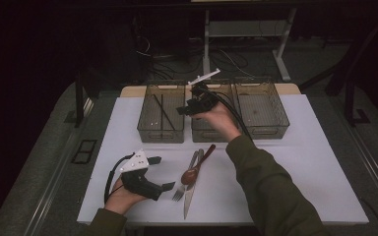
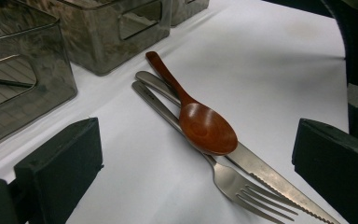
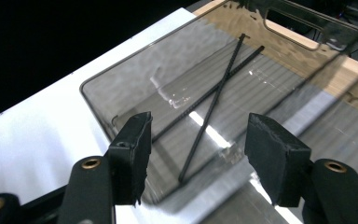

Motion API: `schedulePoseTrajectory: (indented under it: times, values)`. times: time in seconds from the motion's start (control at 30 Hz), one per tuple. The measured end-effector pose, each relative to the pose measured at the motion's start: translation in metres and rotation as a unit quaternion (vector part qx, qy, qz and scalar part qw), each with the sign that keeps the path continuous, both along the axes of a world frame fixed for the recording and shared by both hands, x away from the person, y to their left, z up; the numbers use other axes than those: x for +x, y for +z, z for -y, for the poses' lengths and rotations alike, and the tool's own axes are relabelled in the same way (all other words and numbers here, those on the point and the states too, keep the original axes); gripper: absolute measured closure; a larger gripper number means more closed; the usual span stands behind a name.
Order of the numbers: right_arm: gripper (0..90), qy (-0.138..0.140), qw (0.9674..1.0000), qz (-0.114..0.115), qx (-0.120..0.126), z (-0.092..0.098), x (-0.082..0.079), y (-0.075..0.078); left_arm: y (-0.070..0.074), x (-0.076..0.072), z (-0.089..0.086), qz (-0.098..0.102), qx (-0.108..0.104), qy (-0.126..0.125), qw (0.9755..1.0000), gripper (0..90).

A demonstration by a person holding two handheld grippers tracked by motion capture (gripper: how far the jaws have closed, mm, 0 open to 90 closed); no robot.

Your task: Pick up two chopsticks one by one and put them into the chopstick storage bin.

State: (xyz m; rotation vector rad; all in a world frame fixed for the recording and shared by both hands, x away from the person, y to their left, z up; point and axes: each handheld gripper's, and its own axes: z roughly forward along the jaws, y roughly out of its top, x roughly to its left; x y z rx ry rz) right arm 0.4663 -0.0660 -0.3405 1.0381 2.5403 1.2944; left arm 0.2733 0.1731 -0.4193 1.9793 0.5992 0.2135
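The person wears a dark olive-green long sleeve, loose and creased, that ends at the wrist; a second cuff of the same cloth shows at the other arm. Each hand carries a black gripper. The left gripper has a chunky matte-black body, a pale grey three-cornered plate on top dotted with small dark holes, and a black cable looping back past the wrist. The right gripper bears a thin white plate and a bundle of black cables running down along the forearm. In both gripper views the jaws are thick black blocks with rough, foam-like faces (brass-coloured rivets sit at their bases).
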Motion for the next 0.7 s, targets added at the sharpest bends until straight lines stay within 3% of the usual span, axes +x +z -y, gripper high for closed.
schedulePoseTrajectory:
  times: [0.7]
  values:
    - [35.3, 0.005, 0.9986, 0.042, 0.030, 0.099, -0.071, -0.008, -0.001, 0.002, 0.002, 0.000, 0.009, 0.009, 0.9999, 0.8]
